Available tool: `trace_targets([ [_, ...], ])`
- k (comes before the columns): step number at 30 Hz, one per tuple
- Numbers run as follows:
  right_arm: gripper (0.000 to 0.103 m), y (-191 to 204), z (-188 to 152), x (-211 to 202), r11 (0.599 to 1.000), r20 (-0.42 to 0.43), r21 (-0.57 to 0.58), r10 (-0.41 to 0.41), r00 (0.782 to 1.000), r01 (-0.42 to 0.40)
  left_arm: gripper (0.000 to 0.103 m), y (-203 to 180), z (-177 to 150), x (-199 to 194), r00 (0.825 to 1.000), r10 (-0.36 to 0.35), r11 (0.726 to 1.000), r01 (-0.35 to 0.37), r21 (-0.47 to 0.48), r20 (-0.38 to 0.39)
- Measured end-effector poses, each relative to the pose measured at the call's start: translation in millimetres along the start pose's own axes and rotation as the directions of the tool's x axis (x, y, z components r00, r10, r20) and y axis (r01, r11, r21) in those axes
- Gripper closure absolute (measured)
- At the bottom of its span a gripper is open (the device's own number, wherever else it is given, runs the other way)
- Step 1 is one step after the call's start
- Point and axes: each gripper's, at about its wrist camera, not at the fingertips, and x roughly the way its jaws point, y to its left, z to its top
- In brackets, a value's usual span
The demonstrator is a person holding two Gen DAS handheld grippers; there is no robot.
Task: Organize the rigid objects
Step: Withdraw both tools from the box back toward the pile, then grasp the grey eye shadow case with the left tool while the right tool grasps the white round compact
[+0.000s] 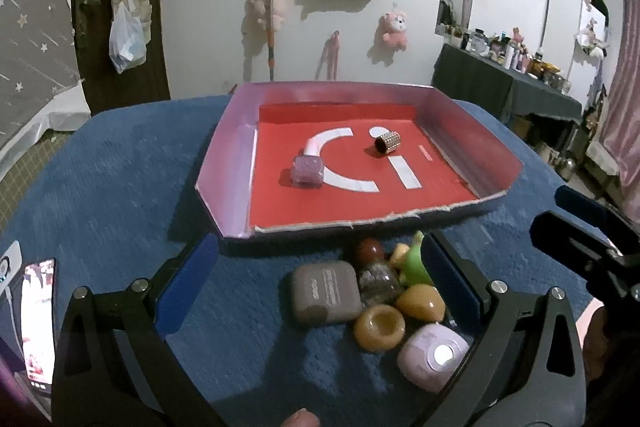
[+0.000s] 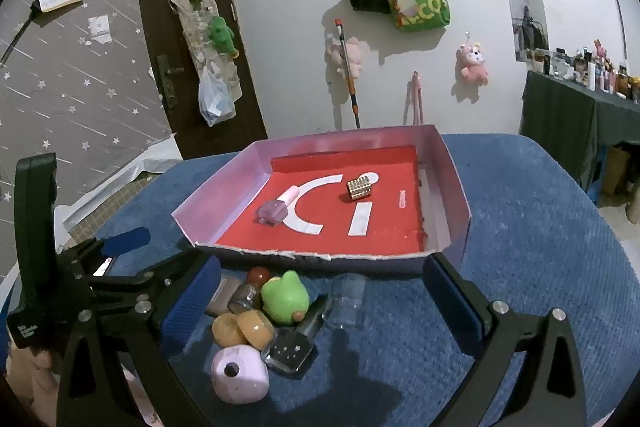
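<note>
A shallow red-floored box (image 1: 224, 155) (image 2: 452, 187) stands on the blue cloth. In it lie a purple nail polish bottle (image 1: 307, 171) (image 2: 273, 212) and a gold studded cylinder (image 1: 387, 143) (image 2: 361, 188). In front of the box is a pile: a grey case (image 1: 325, 291), a green frog toy (image 2: 285, 297) (image 1: 416, 261), two tan pieces (image 1: 379, 329) (image 2: 242, 329), a lilac round case (image 1: 433, 357) (image 2: 239, 379), a dark bottle (image 2: 294, 347) and a brown-capped bottle (image 1: 374, 269). My left gripper (image 1: 320, 291) is open around the pile. My right gripper (image 2: 320, 303) is open just right of it.
A phone (image 1: 38, 323) with a lit screen lies at the table's left edge. A clear plastic piece (image 2: 352, 301) lies between the right gripper's fingers. A dark table crowded with bottles (image 1: 508, 83) stands at the right wall. Bags and plush toys hang on the far wall.
</note>
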Motion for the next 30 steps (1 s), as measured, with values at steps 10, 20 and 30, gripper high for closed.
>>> trace_targets([
  [10, 0.000, 14, -26, -8, 0.998, -0.014, -0.055, -0.022, 1.000, 0.021, 0.000, 4, -14, 0, 0.999, -0.021, 0.999, 0.019, -0.030, -0.046],
  [20, 0.000, 22, -47, -3, 0.998, -0.073, -0.064, -0.012, 0.997, 0.008, 0.000, 6, -34, 3, 0.995, -0.036, 0.999, 0.033, -0.036, -0.094],
  [30, 0.000, 25, -65, 2, 0.998, -0.111, -0.066, -0.021, 0.994, 0.014, 0.000, 12, -48, 3, 0.992, -0.032, 0.998, 0.025, -0.058, -0.124],
])
